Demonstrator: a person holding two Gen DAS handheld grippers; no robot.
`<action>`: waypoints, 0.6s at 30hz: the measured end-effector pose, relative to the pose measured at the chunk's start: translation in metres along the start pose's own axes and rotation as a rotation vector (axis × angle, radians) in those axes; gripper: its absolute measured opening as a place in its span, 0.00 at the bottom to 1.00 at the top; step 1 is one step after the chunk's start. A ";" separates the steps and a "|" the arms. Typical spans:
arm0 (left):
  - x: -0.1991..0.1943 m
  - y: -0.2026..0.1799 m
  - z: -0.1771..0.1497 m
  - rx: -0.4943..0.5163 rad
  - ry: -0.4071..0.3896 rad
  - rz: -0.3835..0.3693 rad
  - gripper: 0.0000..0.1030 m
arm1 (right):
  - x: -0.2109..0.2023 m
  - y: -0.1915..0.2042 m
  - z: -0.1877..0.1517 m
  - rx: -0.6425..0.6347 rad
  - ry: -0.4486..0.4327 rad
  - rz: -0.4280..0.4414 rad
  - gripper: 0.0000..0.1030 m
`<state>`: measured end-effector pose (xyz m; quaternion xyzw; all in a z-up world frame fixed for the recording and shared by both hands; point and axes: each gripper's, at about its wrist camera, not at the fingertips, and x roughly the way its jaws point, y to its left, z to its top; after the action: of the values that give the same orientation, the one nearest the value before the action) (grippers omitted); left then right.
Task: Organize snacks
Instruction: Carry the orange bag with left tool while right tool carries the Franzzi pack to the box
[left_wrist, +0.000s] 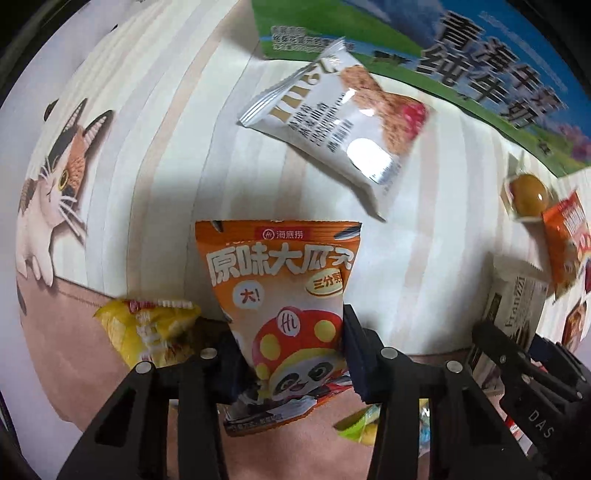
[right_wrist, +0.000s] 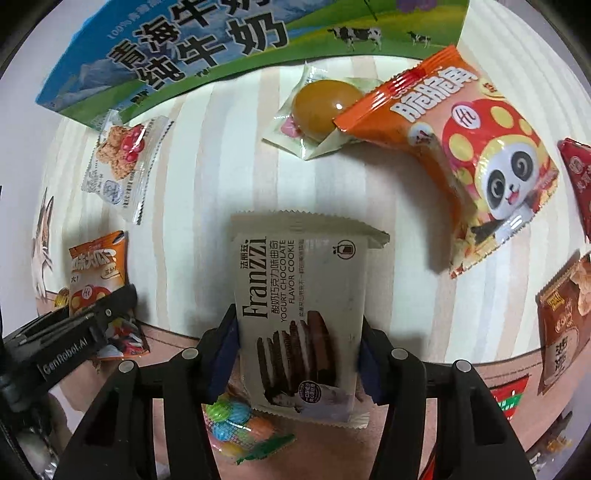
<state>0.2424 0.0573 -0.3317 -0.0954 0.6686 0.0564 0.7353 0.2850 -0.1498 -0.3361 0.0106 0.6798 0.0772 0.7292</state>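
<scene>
My left gripper (left_wrist: 291, 354) is shut on an orange sunflower-seed packet (left_wrist: 280, 295) with a panda mascot, held above the striped cloth. My right gripper (right_wrist: 299, 343) is shut on a beige Franzzi chocolate cookie packet (right_wrist: 299, 302), also held above the cloth. In the left wrist view the right gripper (left_wrist: 517, 369) and the cookie packet (left_wrist: 513, 302) show at the right. In the right wrist view the left gripper (right_wrist: 74, 332) and the seed packet (right_wrist: 98, 269) show at the left.
A blue-green milk carton (right_wrist: 207, 48) lies at the back. On the striped cloth lie a white meat-floss packet (left_wrist: 340, 122), a wrapped egg (right_wrist: 321, 107), an orange panda crisp packet (right_wrist: 465, 155), brown and red packets (right_wrist: 561, 317) at right, a yellow packet (left_wrist: 147, 332) and colourful candies (right_wrist: 236, 424).
</scene>
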 end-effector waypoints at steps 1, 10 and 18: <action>-0.003 -0.002 -0.003 0.006 -0.003 -0.006 0.40 | -0.003 0.000 -0.002 0.004 0.001 0.016 0.57; -0.052 0.001 -0.011 0.009 -0.064 -0.098 0.40 | -0.062 0.004 0.003 0.011 -0.045 0.168 0.57; -0.141 0.004 0.037 0.006 -0.167 -0.250 0.40 | -0.143 0.013 0.033 -0.021 -0.156 0.308 0.57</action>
<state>0.2635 0.0752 -0.1890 -0.1706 0.5882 -0.0300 0.7900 0.3070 -0.1521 -0.1901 0.1128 0.6106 0.1940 0.7595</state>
